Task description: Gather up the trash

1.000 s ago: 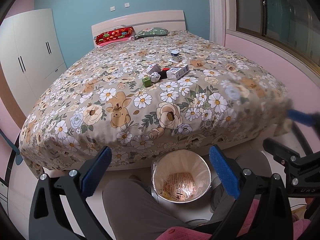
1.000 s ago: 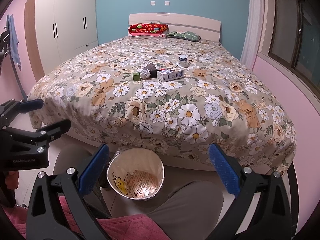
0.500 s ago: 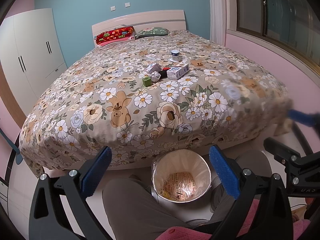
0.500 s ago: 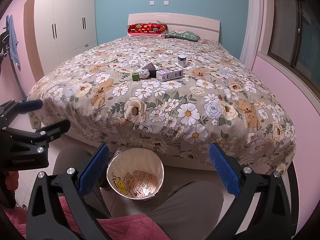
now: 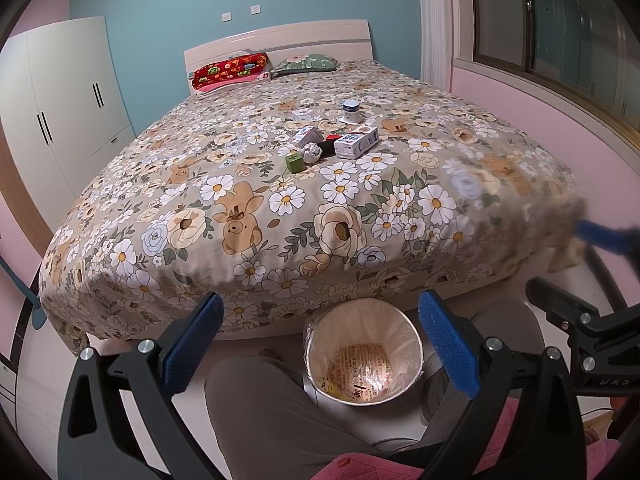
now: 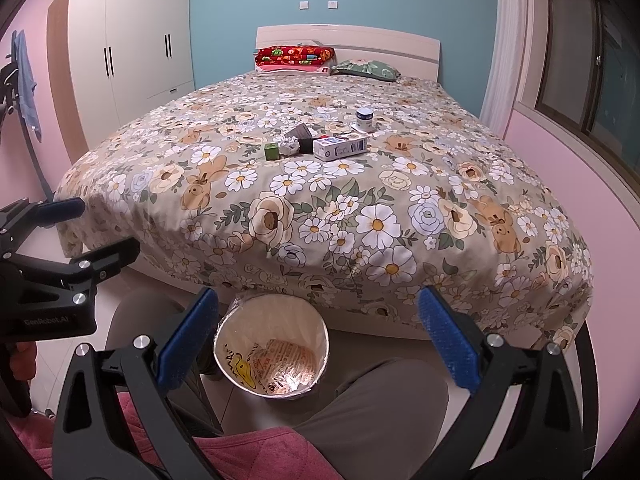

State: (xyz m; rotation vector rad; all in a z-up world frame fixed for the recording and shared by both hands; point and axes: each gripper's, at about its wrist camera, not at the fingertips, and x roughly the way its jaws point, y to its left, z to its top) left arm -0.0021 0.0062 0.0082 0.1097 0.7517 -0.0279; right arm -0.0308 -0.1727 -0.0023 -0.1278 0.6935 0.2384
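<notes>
Bedroom with teal wall; bed (image 5: pixel 248 216) under a floral quilt filled most of both views. Trash lay in a tight cluster mid-quilt, well beyond the bin (image 5: pixel 362 354) that stood on the floor at the foot of the bed: white carton (image 5: pixel 356 142) lying flat, crumpled paper ball (image 5: pixel 312 154) just beside it, green cube box (image 5: pixel 295 163) nearest the bin, a dark box (image 5: pixel 329 145) between ball and carton, a small tilted box (image 5: pixel 307 135) behind, and a little jar (image 5: pixel 351 111) farthest from the bin. Bin was lined with a clear bag and already held some printed wrappers, so judged partly done; six items left on the quilt. Left gripper (image 5: pixel 320 348) hovered above the bin, jaws wide apart, holding nothing. Right gripper (image 6: pixel 316 346) likewise spread wide and empty, bin below its left finger. Person's knees flanked the bin.
</notes>
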